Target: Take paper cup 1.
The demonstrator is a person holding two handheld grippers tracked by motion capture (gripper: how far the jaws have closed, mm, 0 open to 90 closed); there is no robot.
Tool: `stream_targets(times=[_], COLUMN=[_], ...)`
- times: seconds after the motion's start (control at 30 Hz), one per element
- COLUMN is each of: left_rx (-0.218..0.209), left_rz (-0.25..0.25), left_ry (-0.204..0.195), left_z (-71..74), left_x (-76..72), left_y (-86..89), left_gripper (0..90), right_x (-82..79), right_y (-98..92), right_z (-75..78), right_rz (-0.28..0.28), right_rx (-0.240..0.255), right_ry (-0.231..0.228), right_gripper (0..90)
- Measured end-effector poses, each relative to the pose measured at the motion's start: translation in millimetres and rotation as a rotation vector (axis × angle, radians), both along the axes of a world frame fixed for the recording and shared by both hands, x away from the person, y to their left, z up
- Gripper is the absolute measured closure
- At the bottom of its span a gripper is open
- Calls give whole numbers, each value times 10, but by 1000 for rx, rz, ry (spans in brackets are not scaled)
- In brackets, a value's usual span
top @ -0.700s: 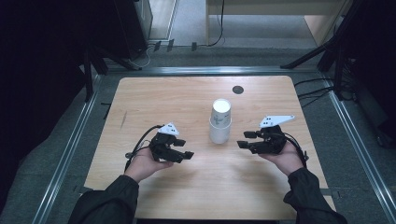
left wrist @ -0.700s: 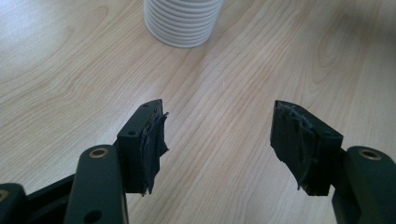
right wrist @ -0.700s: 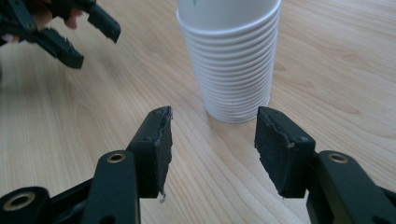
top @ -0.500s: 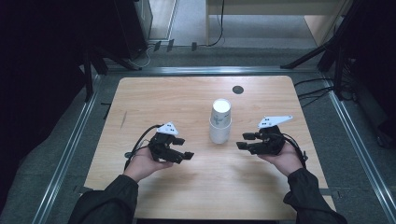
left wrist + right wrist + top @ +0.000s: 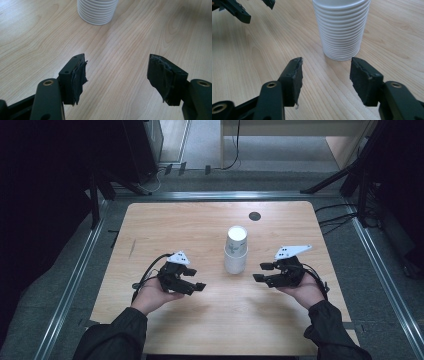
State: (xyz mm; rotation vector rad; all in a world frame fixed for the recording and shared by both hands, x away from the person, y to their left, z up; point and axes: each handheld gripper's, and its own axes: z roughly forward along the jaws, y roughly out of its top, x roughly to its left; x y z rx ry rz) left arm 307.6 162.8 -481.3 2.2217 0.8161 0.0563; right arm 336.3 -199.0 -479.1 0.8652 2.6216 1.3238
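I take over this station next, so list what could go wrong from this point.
1. The stack of paper cups is tall and narrow; a sideways push from either gripper could topple it.
2. The left gripper and right gripper both point at the stack with nothing between their jaws; reaching together, they might collide.
3. The cups nest tightly, so pulling one may lift several.
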Motion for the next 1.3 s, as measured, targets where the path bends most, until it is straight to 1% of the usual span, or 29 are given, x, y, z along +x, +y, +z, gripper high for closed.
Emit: stream_targets(times=[0.13,0.23,0.3,0.33,0.4,0.47,0.5,0.53,0.57,0.6,0.7,0.73,0.8,0.83,0.97,1.03,1.1,1.17,1.23,1.27,1.3], left_rx=[-2,10,1,-6,-2,-12,-12,-10,-9,-9,-10,-10,-3,-1,-7,-4,1,6,4,4,9], left_rz=[-9,-18,-21,-30,-26,-16,-16,-18,-19,-19,-17,-19,-27,-29,-33,-33,-42,-49,-51,-51,-53], left_ry=[5,2,6,1,3,7,7,7,7,7,10,10,8,5,1,0,3,-2,2,2,1], left_z=[-6,-2,9,17,23,30,30,32,32,33,30,25,21,21,35,31,20,18,15,15,15], left_x=[-1,-13,-26,-30,-24,-14,-14,-12,-12,-13,-11,-15,-23,-28,-38,-39,-47,-57,-57,-57,-57], left_y=[-2,4,17,39,55,90,90,101,110,124,127,122,112,109,113,102,78,62,59,59,58], left_gripper=[312,312,312,312,312,312,312,312,312,312,312,312,311,312,312,312,312,311,311,311,311], right_x=[5,4,-3,-8,2,5,5,5,13,37,70,89,130,161,244,269,325,360,403,403,451], right_y=[25,39,41,33,19,6,-6,-6,-19,-31,-23,-14,25,55,116,130,162,173,180,180,185], right_z=[-15,-15,-3,12,26,71,107,107,145,217,279,308,374,430,564,592,677,726,775,775,823], right_rz=[13,24,29,22,28,37,42,42,46,46,56,63,79,94,120,128,170,200,202,202,205], right_rx=[-11,-17,-11,1,6,-20,-21,-21,-5,-2,-12,-20,-54,-81,-109,-118,-144,-168,-179,-179,-185], right_ry=[25,24,16,21,26,6,-8,-8,-5,-2,-8,-8,-7,-9,3,2,11,1,8,8,-4], right_gripper=[418,414,411,409,407,407,407,407,407,407,404,401,388,377,368,367,372,372,372,372,372])
